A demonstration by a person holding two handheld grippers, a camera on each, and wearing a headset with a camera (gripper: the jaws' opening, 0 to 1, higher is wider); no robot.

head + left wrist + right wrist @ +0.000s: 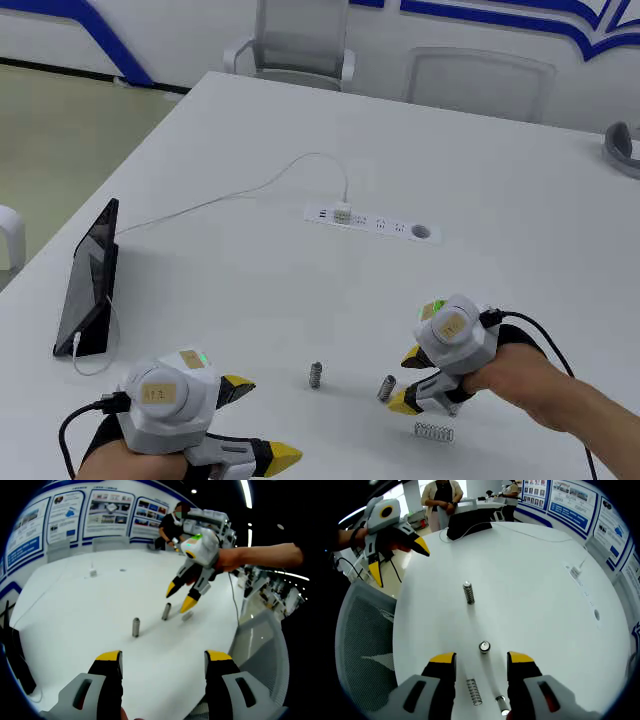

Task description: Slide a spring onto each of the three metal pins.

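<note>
Empty, wide open: left gripper [262, 420], right gripper [407, 380] — one pin [316, 375] apparently wears coils; loose spring [433, 432] lies flat.

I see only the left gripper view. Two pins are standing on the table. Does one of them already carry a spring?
Observer: Yes. In the right gripper view the farther pin has a fitted spring around it.
Operator: And the small thing below the right gripper?
Observer: A loose spring, flat on the table, seen between the open jaws of the right gripper.
Operator: Where is the third pin?
Observer: A small metal piece lies beside that spring; whether it is a pin, I cannot tell.
</note>
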